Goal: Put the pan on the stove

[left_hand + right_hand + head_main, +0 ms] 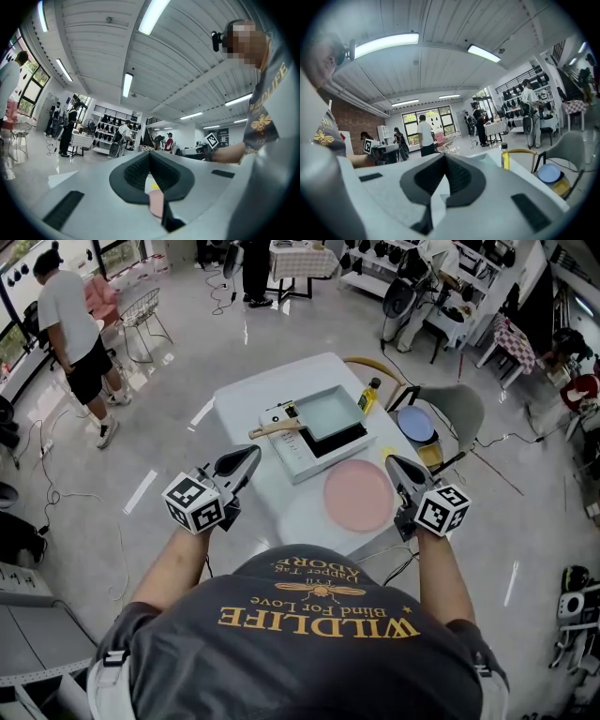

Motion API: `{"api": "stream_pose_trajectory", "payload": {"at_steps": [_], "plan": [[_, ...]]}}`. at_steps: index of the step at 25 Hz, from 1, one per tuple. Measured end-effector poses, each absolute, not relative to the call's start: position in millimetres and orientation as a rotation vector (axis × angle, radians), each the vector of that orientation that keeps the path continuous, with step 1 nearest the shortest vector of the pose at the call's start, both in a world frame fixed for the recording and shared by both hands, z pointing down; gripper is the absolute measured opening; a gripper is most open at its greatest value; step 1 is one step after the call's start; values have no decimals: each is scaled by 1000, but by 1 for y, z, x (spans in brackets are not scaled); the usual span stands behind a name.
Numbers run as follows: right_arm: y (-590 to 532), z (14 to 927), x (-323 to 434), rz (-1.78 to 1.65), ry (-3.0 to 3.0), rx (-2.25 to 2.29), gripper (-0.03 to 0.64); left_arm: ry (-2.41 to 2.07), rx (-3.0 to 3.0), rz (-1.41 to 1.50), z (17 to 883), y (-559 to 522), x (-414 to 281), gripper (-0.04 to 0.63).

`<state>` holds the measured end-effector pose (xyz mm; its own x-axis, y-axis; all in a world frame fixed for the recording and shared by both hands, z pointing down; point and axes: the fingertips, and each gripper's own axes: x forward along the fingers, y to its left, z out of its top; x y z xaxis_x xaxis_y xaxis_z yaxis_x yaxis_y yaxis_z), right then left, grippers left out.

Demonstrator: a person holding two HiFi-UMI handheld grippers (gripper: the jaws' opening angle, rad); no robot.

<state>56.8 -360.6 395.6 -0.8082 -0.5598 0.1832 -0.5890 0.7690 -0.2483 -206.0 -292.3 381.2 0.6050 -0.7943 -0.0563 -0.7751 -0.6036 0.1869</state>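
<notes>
Near the table (251, 395), left gripper (249, 457) and right gripper (395, 464) point forward, closed.

head: steeply down at table (240, 399) | gripper views: low, outward, same table

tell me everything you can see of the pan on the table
The pan is square, shallow and pale teal, seemingly empty, with a light wooden handle pointing left. It lies flat at the far edge of the stove on the white table, overlapping its black top; whether it rests fully on it is unclear.
</notes>
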Motion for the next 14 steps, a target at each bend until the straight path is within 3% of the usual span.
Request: {"api": "stream_pose_trajectory", "payload": {"at_steps": [14], "plan": [[-372, 399, 58, 436, -2860, 931, 0, -1311, 2684, -188, 385, -305, -203, 2]]}}
